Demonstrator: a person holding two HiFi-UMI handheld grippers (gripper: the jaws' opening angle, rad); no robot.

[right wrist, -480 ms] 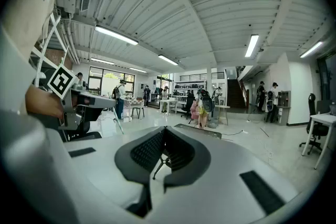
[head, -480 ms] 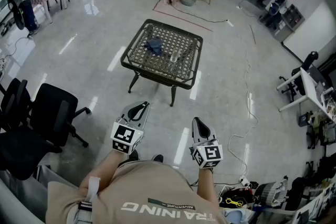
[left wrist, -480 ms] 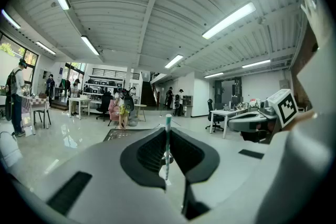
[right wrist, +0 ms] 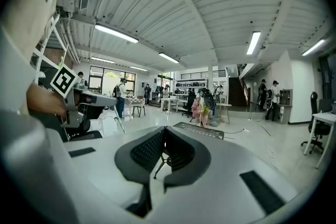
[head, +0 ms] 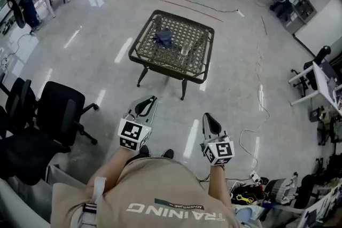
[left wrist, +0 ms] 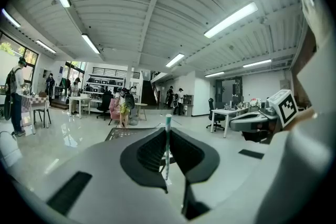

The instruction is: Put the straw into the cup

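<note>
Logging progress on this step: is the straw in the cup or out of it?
Out. The straw stands upright, clamped in the left gripper; the cup sits far ahead on the wicker table.

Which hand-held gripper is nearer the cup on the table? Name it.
Left. The left hand-held gripper, gripping the straw, is short of the cup and left of it; the right hand-held gripper sits further back, slightly right of it.

Table [head: 166, 69]: sits slightly higher, further right and nearer in the head view. Left gripper [head: 152, 100], right gripper [head: 208, 117]: displaced likewise. Far furniture: cut by top edge.
</note>
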